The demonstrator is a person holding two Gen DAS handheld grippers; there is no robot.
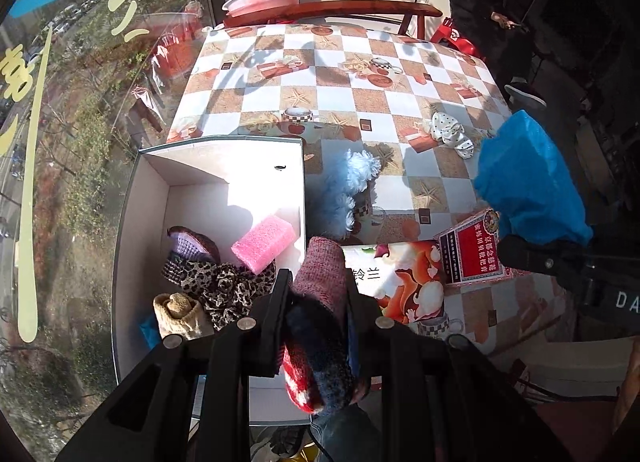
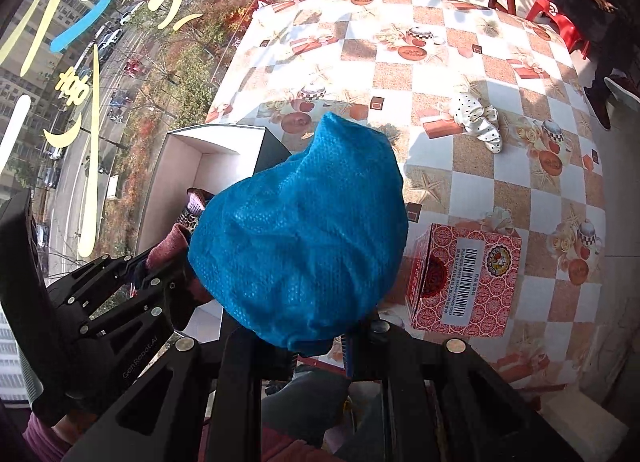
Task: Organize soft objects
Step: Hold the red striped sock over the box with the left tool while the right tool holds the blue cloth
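Observation:
My left gripper (image 1: 316,294) is shut on a knitted sock (image 1: 320,326) in pink, dark blue and red, held over the right wall of the white box (image 1: 136,221). Inside the box lie a pink sponge (image 1: 264,242), a leopard-print scrunchie (image 1: 224,286), a purple knitted piece (image 1: 188,242) and a beige knit item (image 1: 180,314). My right gripper (image 2: 320,338) is shut on a blue cloth (image 2: 304,238) that bulges over its fingers and hides the tips; the blue cloth (image 1: 528,185) also shows at the right of the left wrist view. A fluffy pale-blue item (image 1: 352,185) and a dotted white cloth (image 1: 452,133) lie on the table.
The chequered tablecloth (image 1: 360,73) covers the table by a window. A red carton (image 2: 464,278) and a printed packet (image 1: 408,282) sit near the front edge. A wooden chair (image 1: 340,9) with a plastic basin stands behind. A seated person (image 1: 480,9) is at the far right.

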